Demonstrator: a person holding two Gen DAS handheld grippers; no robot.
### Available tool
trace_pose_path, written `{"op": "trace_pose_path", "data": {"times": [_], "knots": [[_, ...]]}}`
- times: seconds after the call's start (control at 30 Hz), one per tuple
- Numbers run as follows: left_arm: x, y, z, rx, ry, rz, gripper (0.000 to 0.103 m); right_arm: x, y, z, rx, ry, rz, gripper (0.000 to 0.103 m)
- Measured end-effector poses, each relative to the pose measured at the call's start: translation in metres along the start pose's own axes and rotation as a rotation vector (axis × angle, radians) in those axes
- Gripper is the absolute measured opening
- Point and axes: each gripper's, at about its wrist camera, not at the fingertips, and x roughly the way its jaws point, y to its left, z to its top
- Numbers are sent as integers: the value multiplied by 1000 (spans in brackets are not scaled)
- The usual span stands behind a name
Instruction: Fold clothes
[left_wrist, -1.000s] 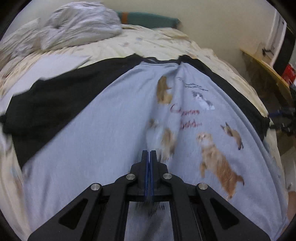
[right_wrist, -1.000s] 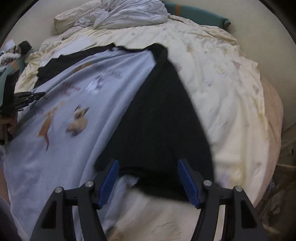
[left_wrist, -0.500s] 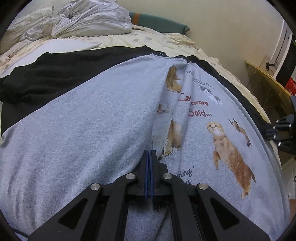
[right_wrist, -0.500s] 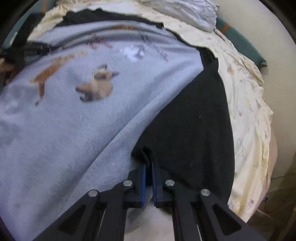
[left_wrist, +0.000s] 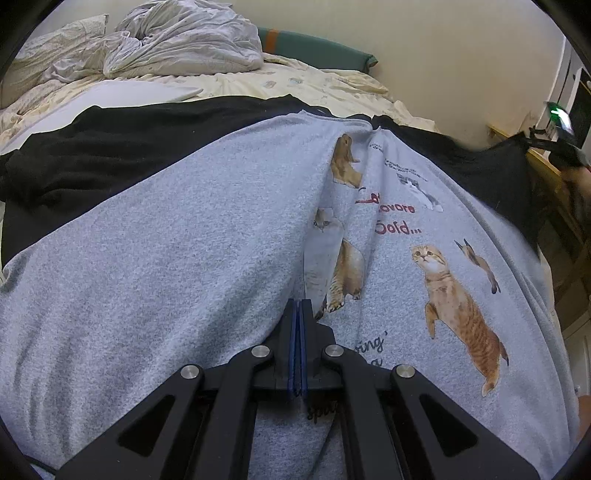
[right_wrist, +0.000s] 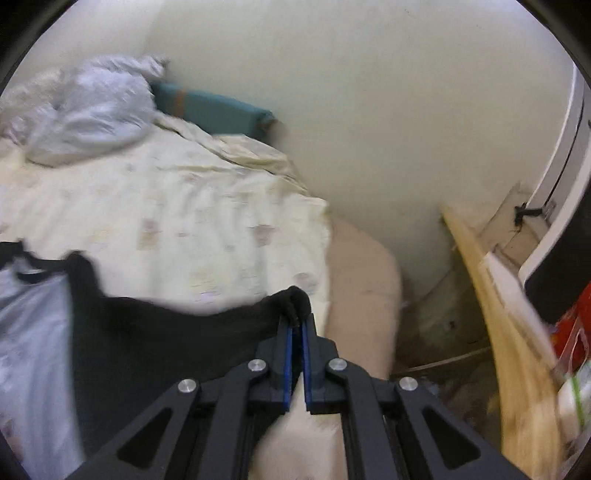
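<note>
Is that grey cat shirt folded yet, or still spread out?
Mostly spread: the grey cat shirt lies wide across the bed, with one lengthwise crease where the left gripper pinches it.

You are looking at a grey sweatshirt (left_wrist: 192, 258) with black sleeves, its printed front facing up: ginger and pale cats and some red and dark lettering. It is lying spread across the bed, with a long crease running down its middle. One black sleeve (left_wrist: 122, 147) is lying bunched out to the left. The other black sleeve (right_wrist: 155, 332) is being lifted by its cuff, probably clear of the bed, though that view is blurring.
</note>
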Motion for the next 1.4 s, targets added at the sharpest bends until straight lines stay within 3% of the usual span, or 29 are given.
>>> {"op": "trace_pose_path", "data": {"times": [0.13, 0.33, 0.37, 0.4, 0.43, 0.47, 0.63, 0.83, 0.9, 0.93, 0.97, 1.0, 1.13, 1.4], "knots": [[0, 2, -1, -6, -8, -11, 1, 65, -9, 18, -20, 129, -81, 4], [2, 5, -1, -17, -13, -26, 1, 129, 2, 5, -25, 248, 0, 4], [2, 5, -1, -17, -13, -28, 1, 134, 5, 1, -22, 261, 15, 12], [2, 5, -1, -17, -14, -27, 1, 133, 5, -1, -13, 268, 12, 20], [2, 5, -1, -16, -15, -27, 1, 132, 5, -4, 1, 269, 16, 46], [2, 5, -1, -15, -15, -26, 1, 127, 2, -5, 31, 251, 39, 64], [1, 2, -1, -13, -16, -22, 1, 79, -15, -30, 193, 179, 190, 66], [1, 1, 0, -9, -19, -17, 1, 51, -31, -118, 355, 251, 265, 66], [1, 1, -1, -8, -19, -15, 1, 53, -30, -133, 388, 276, 311, 66], [1, 1, -1, -7, -19, -13, 1, 57, -27, -137, 393, 290, 333, 58], [1, 1, -1, -6, -19, -12, 1, 61, -24, -137, 397, 293, 361, 23], [1, 1, -1, -6, -19, -11, 1, 62, -20, -136, 393, 279, 375, 3], [2, 1, -1, -4, -20, -7, 1, 45, 18, -115, 236, 164, 350, 3], [1, 1, -2, -4, -22, -5, 1, 19, 158, -95, -190, 151, 347, 3]]}}
